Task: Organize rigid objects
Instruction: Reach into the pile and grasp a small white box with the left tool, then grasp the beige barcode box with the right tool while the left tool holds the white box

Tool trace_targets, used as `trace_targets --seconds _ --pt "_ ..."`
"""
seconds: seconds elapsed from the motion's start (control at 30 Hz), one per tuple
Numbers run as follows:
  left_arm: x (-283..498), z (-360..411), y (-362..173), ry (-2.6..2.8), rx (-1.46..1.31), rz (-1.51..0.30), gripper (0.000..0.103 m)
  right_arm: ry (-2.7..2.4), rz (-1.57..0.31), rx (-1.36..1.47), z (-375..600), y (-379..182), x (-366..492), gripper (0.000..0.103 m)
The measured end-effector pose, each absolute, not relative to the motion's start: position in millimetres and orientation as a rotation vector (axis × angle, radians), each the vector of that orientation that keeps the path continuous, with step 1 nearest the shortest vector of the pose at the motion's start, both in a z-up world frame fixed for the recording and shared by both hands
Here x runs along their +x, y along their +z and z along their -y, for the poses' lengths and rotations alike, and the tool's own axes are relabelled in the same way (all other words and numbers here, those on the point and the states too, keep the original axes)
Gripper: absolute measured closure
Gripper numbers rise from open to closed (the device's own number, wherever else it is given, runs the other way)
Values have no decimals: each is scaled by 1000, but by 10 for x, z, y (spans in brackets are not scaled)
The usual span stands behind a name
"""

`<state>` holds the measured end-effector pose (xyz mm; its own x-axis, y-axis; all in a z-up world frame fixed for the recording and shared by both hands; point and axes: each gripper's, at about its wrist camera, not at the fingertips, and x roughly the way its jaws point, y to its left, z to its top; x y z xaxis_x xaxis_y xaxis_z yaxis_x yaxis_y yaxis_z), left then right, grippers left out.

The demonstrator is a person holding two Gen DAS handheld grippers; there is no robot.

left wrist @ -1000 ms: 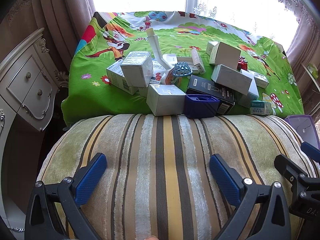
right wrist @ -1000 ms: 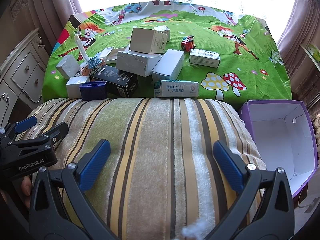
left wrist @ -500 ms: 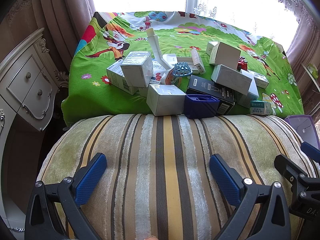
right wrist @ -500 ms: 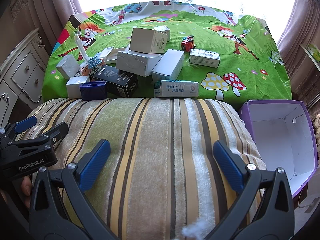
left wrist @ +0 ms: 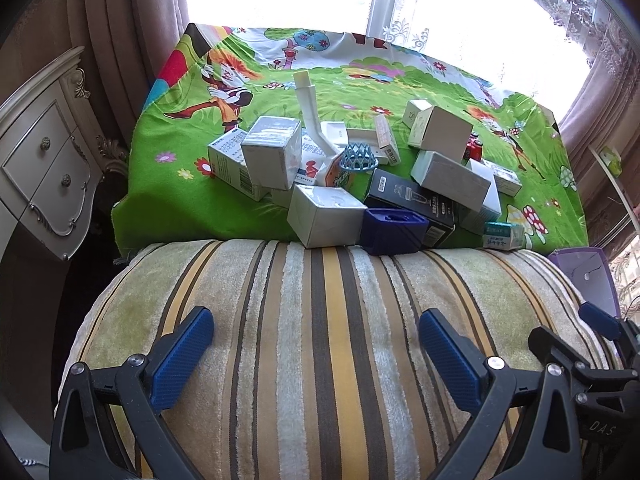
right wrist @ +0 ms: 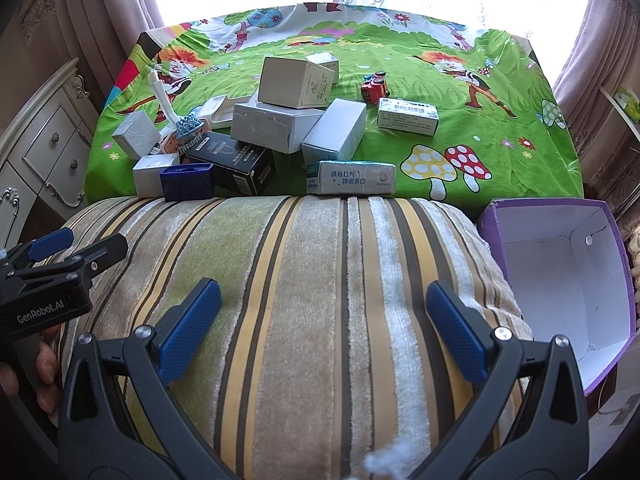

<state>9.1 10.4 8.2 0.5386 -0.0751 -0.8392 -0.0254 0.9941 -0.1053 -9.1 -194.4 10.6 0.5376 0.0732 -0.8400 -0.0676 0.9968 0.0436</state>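
A pile of several small boxes lies on the green cartoon cloth [left wrist: 172, 200] [right wrist: 500, 120]: a white cube box [left wrist: 326, 220], a dark blue box [left wrist: 394, 230] [right wrist: 188, 181], a black box [left wrist: 412, 200] [right wrist: 236, 162], a long white carton [right wrist: 351, 177] and a red toy car [right wrist: 375, 87]. A white brush with a blue head [left wrist: 358, 158] leans in the pile. My left gripper [left wrist: 316, 340] is open above the striped cushion [left wrist: 320, 340], nothing between its fingers. My right gripper [right wrist: 324, 316] is open too, over the same cushion, well short of the boxes.
An open purple box with a white inside [right wrist: 560, 280] stands at the cushion's right. A cream drawer cabinet [left wrist: 44, 160] is on the left. Curtains and a bright window close the back. The left gripper's body and a hand [right wrist: 44, 360] show at the right view's left edge.
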Motion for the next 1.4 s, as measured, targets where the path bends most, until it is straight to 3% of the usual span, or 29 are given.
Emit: trace_targets --seconds 0.17,0.57,0.63,0.93,1.2,1.4 --pt "298 -324 198 -25 -209 -967 2 89 -988 7 1948 104 -104 0" --pt "1096 -501 107 -4 -136 -996 18 114 -1016 8 1959 69 14 0" --pt "1157 -512 66 -6 -137 -1008 32 120 -1021 8 1963 68 26 0" --pt "1211 -513 4 -36 -151 -1020 63 200 -1094 23 2028 100 90 0" --pt "1185 -554 3 -52 -182 -1004 67 264 -1105 77 2104 192 154 0" --pt "1101 -621 46 -46 -218 -962 67 280 -996 100 2156 471 447 0"
